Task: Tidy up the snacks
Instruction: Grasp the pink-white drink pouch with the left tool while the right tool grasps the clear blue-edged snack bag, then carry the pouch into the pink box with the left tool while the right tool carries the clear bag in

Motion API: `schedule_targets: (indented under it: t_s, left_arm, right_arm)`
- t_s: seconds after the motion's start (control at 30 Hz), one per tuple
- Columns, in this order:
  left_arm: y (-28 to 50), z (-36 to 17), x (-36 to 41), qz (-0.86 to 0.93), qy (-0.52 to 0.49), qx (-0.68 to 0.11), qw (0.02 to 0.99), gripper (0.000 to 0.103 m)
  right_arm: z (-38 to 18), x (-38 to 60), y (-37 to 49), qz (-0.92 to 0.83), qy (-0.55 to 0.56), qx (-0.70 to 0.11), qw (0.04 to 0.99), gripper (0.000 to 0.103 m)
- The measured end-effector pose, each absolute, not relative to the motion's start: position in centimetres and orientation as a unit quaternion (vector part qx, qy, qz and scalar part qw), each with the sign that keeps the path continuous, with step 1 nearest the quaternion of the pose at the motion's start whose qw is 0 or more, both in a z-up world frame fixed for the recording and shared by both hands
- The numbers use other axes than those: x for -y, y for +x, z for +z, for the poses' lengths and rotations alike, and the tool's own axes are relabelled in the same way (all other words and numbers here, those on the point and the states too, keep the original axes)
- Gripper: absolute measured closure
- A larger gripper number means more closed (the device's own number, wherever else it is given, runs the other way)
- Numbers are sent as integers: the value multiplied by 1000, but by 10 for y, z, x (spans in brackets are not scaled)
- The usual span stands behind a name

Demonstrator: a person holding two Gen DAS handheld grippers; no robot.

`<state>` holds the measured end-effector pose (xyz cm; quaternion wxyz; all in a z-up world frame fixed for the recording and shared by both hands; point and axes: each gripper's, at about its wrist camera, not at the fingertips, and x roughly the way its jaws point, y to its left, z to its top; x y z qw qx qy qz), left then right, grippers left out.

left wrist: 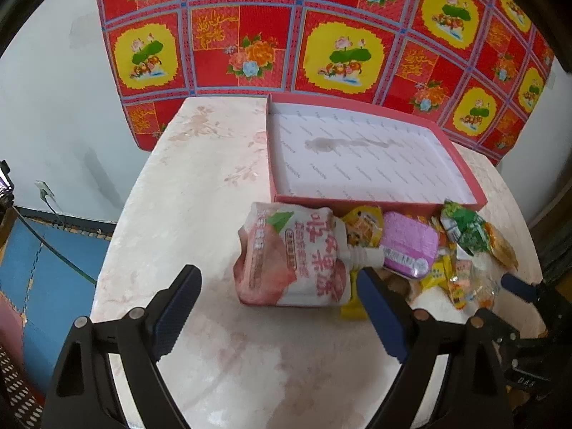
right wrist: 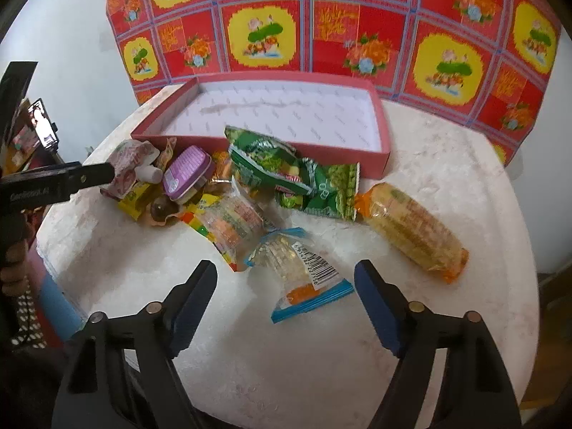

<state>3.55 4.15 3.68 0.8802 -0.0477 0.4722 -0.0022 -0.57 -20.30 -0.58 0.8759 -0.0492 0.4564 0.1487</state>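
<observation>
We find the left gripper with its jaws wide apart, nothing pressed between them. The pink peach pouch lies on the table between and just beyond the 2 fingertips; we cannot tell whether either pad touches it. The right gripper also stands with jaws apart and grips nothing; the clear packet with blue ends lies flat between its fingers, untouched as far as we can see.

Outward from the pouch, its white spout points to a purple tin, with yellow wrappers beside and under it. In the right wrist view, 2 green bags lean against the front wall of the red box, and an orange-ended roll of biscuits lies apart to the right. The box sits at the table's far edge, its white floor holding no snacks, only a faint stain. Behind it hangs a red and yellow flowered cloth.
</observation>
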Motion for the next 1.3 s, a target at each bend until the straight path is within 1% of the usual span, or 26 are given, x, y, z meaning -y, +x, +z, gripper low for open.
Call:
schedule_targets:
  t_s: [0.17,0.37,0.47,0.53,0.57,0.6,0.63,0.67,0.7,0.73,0.77,0.8,1.1,1.17,1.3]
  left_arm:
    - [50,23,-44,6,-51,-492,869,12]
    - [56,10,-48,-3,-72,-504,860,13]
    - [54,11,-47,-5,-64,-500,864,14]
    - [53,12,-45,-7,-59,-496,866,16]
    - [52,12,-44,-9,-57,-495,867,18]
    - [51,13,-43,-15,-57,-494,868,23]
    - [50,14,-42,-21,-59,-493,868,30]
    - [50,15,-42,-28,-61,-492,868,32]
    - [48,16,-40,-26,-57,-490,870,34]
    - [48,17,-39,-25,-53,-488,871,35]
    - [47,17,-38,-26,-49,-486,872,35]
    - [47,18,-38,-27,-48,-486,872,36]
    - [37,26,-42,-31,-50,-478,877,37]
    - [33,32,-44,-31,-51,-472,880,37]
    - [27,45,-45,-31,-51,-458,887,37]
  right_arm:
    - [-14,205,1,151,-44,-476,865,32]
    - [-13,207,4,164,-42,-484,859,33]
    - [-12,207,5,170,-40,-488,855,34]
    - [-13,208,6,171,-36,-489,855,34]
    - [-14,208,6,169,-35,-488,856,36]
    - [-14,208,6,168,-35,-487,856,38]
    - [-14,208,6,166,-38,-486,857,40]
    - [-14,207,6,164,-41,-485,858,43]
    - [-14,207,6,164,-44,-483,859,49]
    - [-14,208,6,165,-44,-481,860,52]
    - [-14,208,6,164,-43,-480,860,58]
    - [-14,210,7,163,-41,-480,861,61]
    - [-11,209,0,176,-33,-472,863,67]
    - [-8,208,-2,179,-34,-468,865,71]
    - [-3,207,-6,185,-38,-460,867,71]
